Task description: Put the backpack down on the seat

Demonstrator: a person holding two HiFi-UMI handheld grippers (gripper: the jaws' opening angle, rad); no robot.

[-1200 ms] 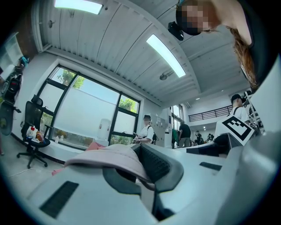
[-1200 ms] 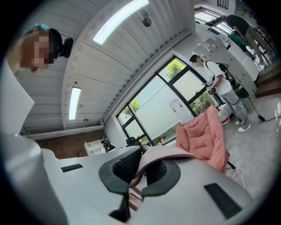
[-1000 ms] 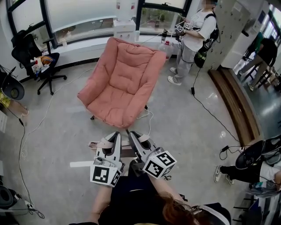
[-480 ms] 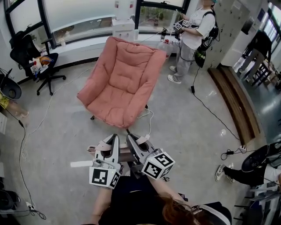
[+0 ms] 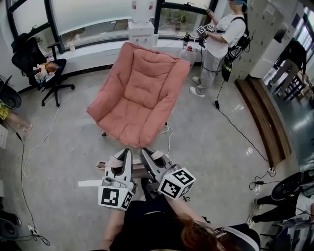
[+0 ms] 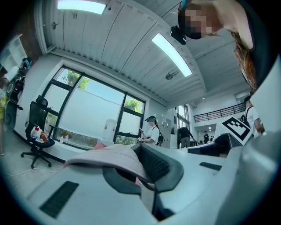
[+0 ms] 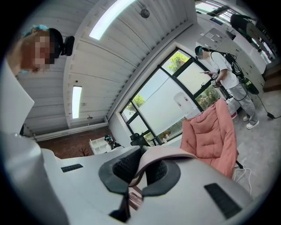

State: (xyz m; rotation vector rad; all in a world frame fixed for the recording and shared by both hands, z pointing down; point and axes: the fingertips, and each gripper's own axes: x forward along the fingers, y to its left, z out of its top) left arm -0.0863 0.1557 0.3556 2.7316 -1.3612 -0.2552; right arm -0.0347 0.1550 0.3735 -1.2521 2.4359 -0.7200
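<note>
Where the person's arms reach out at the bottom of the head view, the left hand-held gripper and the right hand-held gripper lie side by side, pointing roughly level toward the chair. Each has its jaws closed tight on a pale pink strap: the left strap arches over that gripper's pads, and the right strap loops through the other's. The backpack hangs from these straps between and below the two tools and is mostly hidden by them. It is held in the air over the grey floor, just short of the front edge of the pink padded chair, not on the seat. A white cable trails on the floor by the chair's base. Farther off, a black office chair stands at the left near the windows, and a person in a white top stands at the right.
</note>
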